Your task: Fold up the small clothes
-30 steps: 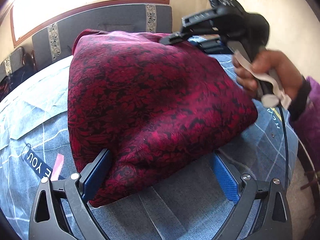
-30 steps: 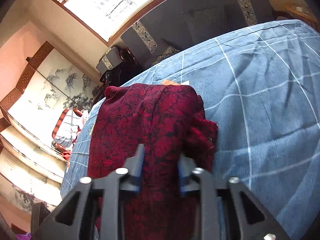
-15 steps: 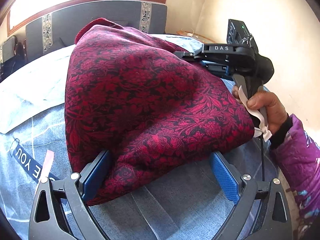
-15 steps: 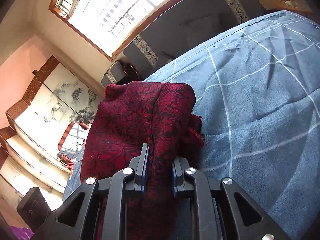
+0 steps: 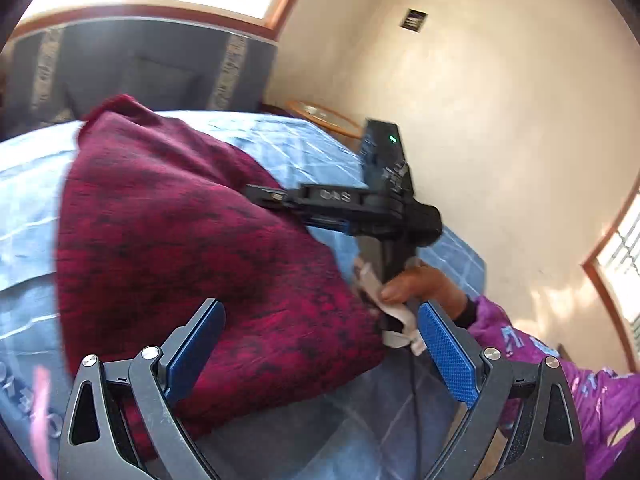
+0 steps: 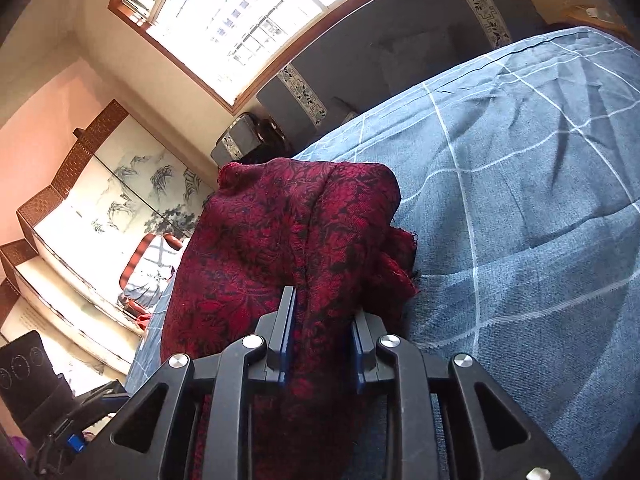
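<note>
A: Right, left wrist view first. The left gripper [image 5: 320, 344] stands with its blue pads [image 5: 448, 354] spread wide; the near corner of the red patterned cloth [image 5: 208, 240] sits between them, but neither pad presses on it. The picture is blurred here.

B: And the cloth itself?

A: Heaped on the blue checked bedcover [image 5: 288, 144], bunched up rather than flat. Beyond it, the right gripper [image 5: 276, 200] reaches into the far side of the heap, a hand [image 5: 420, 284] in a purple sleeve [image 5: 592, 400] on its handle. My guess is the left one is kept free to take the loose corner.

B: Right wrist view?

A: Right gripper [image 6: 322, 332], jaws narrow with a thick ridge of the red patterned cloth [image 6: 280, 232] pinched between them. They have just been easing open a touch, yet the fabric fills the gap and both pads touch it. The cloth is drawn up into a peak from that grip, the rest draping onto the bedcover [image 6: 520, 200].

B: Why hold it so?

A: Likely to lift a fold line clear of the bed, so the other half can be laid over. The fold is not yet made.
</note>
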`<state>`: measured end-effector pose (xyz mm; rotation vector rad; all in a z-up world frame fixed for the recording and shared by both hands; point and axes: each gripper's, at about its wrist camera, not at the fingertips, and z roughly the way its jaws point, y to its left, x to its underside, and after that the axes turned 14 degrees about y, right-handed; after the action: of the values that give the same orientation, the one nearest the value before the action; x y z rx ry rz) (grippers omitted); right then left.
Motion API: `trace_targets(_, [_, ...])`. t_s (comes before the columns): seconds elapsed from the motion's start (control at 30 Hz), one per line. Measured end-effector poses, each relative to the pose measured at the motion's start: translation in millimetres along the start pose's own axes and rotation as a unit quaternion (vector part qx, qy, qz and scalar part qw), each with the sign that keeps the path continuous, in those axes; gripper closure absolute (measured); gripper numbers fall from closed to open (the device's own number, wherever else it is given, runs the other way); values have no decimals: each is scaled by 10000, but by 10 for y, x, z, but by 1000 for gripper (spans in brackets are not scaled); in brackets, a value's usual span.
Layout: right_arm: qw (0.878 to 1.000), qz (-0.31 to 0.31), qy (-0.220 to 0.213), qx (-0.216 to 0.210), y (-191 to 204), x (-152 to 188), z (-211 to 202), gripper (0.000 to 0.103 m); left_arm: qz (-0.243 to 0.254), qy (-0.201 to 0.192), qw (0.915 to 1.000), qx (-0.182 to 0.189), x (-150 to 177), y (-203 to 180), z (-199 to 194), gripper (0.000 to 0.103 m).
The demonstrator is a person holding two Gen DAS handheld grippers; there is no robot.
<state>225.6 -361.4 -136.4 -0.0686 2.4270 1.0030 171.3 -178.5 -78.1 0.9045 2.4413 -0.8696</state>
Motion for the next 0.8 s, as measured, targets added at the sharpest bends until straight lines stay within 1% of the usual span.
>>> trace_targets(0.07, [9999,67,33,-112,-37,-7,2,80,98,186,9994,262,33,-6,149,12])
trace_targets(0.1, [9998,96,55,-159,-54,-13,7,79,142,292,9985,438,44,-19,233,17])
trace_targets(0.13, [9997,118,75,-196,-67,-22,13,79,170,378,9978,520,64,-34,284,17])
trace_targets(0.17, [9996,133,96,-221,-75,-26,17,78,258,400,9976,506,82,-63,321,17])
trace_targets(0.23, [9995,148,123,-240,-81,-37,24,78,451,431,9975,329,89,-102,362,18])
trace_targets(0.3, [9997,118,128,-158,-62,-65,33,78,336,467,9977,360,125,-71,392,19])
trace_targets(0.37, [9998,-36,180,12,4,-129,71,78,161,390,9983,399,88,-13,386,20])
trace_targets(0.43, [9996,-158,191,161,90,-212,85,82,60,257,9986,455,80,22,346,20])
trace_targets(0.53, [9984,-467,70,310,259,-334,56,86,-126,128,9987,472,82,75,296,20])
trace_targets(0.6, [9976,-592,-16,357,332,-387,54,86,-235,-10,9984,510,70,88,286,20])
trace_targets(0.67, [9977,-622,-124,242,321,-397,55,86,-367,-64,9980,514,65,127,282,20])
trace_targets(0.73, [9980,-562,-289,-55,293,-368,8,86,-497,-93,9969,601,106,134,239,20])
trace_targets(0.8, [9966,-683,-436,-128,341,-337,-53,86,-508,-133,9965,644,143,133,163,20])
